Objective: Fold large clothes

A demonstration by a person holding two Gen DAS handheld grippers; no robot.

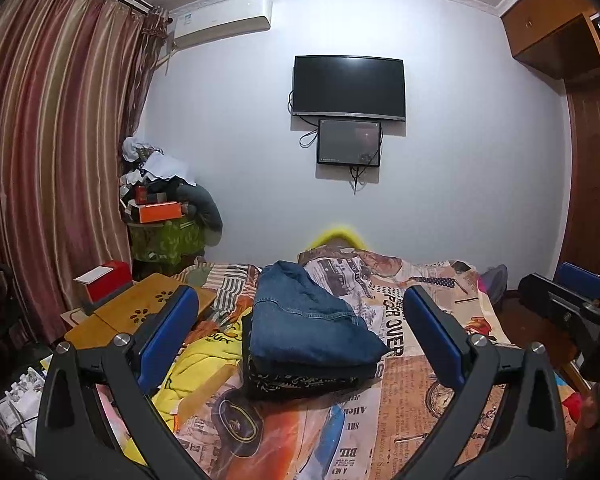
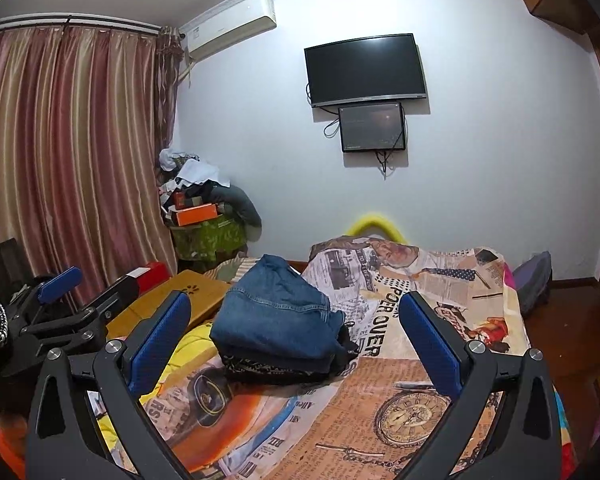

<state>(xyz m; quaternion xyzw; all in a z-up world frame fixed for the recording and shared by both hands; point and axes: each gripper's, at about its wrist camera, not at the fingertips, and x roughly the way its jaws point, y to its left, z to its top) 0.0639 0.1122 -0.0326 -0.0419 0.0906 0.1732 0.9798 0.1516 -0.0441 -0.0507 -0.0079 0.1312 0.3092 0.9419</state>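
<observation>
claws: left claw point(image 1: 300, 336) and right claw point(image 2: 296, 332) both gaped, empty | stack: jeans point(image 1: 308, 320) topped it | advice: you needed the next garment spread flat on the bed point(image 2: 420, 420) first

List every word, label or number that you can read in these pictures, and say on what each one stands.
"POER OVER": large black letters on the newspaper-print bedsheet, right of the folded jeans.
"Allen", "BILL": headline words on the same bedsheet, printed upside down to the camera.
Sheet's small print: too small.
Air conditioner sticker: blurred.
Yellow garment black lettering: creased, unreadable.
TV brand mark: too small.
</observation>
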